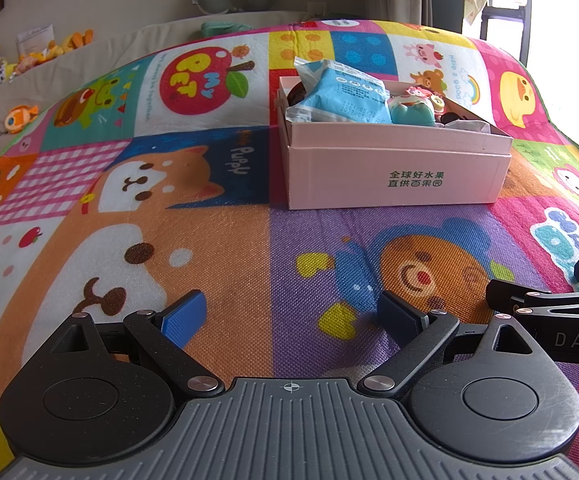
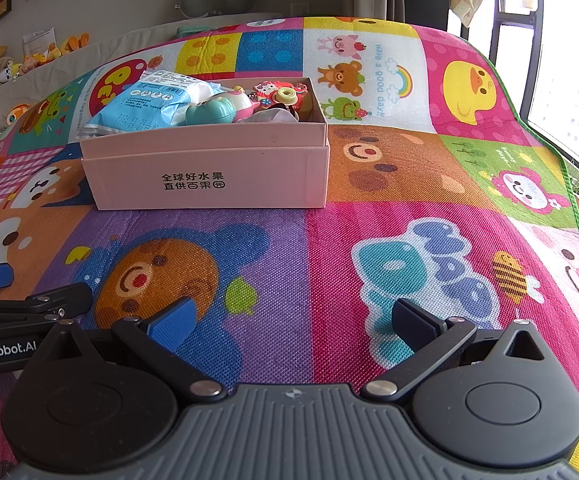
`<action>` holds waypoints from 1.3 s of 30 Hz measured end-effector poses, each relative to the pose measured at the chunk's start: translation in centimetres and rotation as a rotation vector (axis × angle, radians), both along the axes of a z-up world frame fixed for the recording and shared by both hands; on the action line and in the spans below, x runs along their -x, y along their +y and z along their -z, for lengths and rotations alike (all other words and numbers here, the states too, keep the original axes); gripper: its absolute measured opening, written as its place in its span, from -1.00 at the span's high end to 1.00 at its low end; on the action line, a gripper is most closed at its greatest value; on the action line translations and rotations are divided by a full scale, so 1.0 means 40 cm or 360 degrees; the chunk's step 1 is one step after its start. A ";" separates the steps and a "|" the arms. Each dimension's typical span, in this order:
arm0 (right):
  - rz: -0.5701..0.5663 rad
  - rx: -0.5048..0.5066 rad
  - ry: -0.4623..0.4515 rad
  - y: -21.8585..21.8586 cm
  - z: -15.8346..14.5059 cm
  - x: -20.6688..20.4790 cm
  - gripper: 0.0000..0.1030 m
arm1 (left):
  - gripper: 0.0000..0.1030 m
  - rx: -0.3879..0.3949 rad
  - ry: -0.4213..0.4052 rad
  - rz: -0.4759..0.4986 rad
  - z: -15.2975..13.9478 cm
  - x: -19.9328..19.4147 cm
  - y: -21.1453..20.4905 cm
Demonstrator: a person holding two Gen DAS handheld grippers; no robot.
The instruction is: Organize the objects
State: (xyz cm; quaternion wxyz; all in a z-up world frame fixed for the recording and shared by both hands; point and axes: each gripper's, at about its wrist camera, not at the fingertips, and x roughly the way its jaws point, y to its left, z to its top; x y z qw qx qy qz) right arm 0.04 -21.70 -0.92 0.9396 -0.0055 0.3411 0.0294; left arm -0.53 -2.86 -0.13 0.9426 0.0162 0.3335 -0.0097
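Pink box (image 1: 397,172) sits on the cartoon play mat (image 1: 225,240), already holding a blue packet (image 1: 341,98), a teal toy (image 1: 411,114) and small figures. Left of the box lies bare mat, with plush toys (image 1: 21,116) along the wall beyond. The left claw (image 1: 289,316) is wide open and empty, the box ahead and slightly to its right, long side facing it. The right claw (image 2: 293,320), equally open and empty, has the box ahead to its left; neither seems clearly nearer. Right of the box, a bright window (image 2: 569,92).

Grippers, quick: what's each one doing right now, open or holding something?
Left gripper: open, holding nothing.
Right gripper: open, holding nothing.
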 end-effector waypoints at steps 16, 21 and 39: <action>0.0000 0.0001 -0.0001 0.001 0.000 0.000 -1.00 | -0.87 0.0003 0.0002 -0.0001 -0.001 0.002 0.000; 0.0000 0.0001 0.0000 0.001 0.000 -0.001 -1.00 | -0.87 0.0004 0.0011 -0.0007 -0.001 -0.001 0.002; 0.0000 0.0001 -0.0001 0.001 0.000 0.000 -1.00 | -0.87 0.0000 0.0014 -0.0001 -0.003 0.000 0.004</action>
